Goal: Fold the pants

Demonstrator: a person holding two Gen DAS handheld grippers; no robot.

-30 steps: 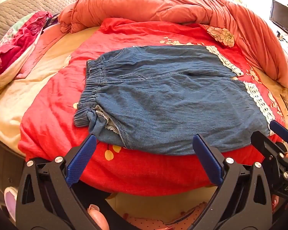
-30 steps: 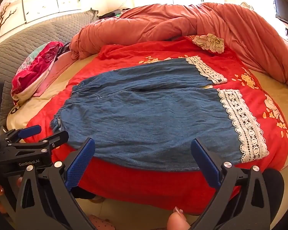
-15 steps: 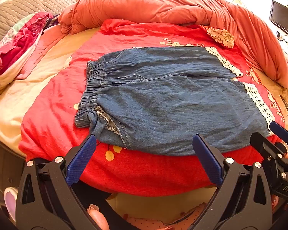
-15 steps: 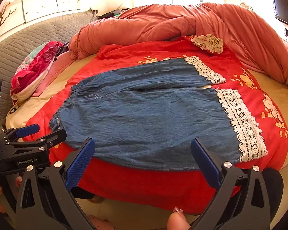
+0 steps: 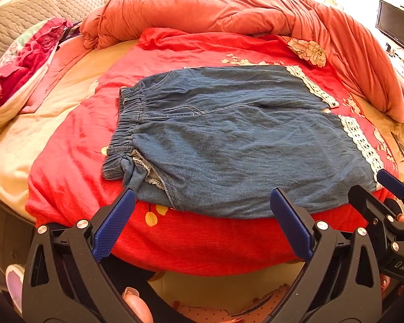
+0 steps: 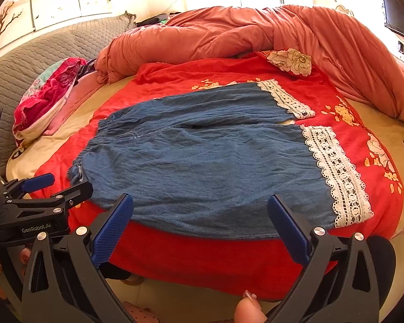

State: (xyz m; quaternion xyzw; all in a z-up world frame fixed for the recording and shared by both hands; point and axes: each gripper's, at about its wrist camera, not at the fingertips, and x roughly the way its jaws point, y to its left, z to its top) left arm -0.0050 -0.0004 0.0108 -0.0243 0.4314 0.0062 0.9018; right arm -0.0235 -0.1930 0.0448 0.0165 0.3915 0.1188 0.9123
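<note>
Blue denim pants (image 5: 229, 140) with white lace cuffs (image 6: 336, 175) lie flat on a red sheet (image 5: 72, 140), waistband to the left, legs to the right. They also show in the right wrist view (image 6: 202, 161). My left gripper (image 5: 202, 202) is open and empty, just short of the pants' near edge by the waistband. My right gripper (image 6: 200, 204) is open and empty at the near edge of the lower leg. Each gripper shows at the side of the other's view.
A bunched orange duvet (image 5: 229, 13) lies along the far side and right of the bed. A pink and red pile of clothes (image 5: 18, 67) sits at the left by a grey quilted headboard (image 6: 54, 48). The bed's front edge is just under the grippers.
Both grippers have drifted very slightly; the pants sit a touch lower in the left view. Nothing was grasped or let go.
</note>
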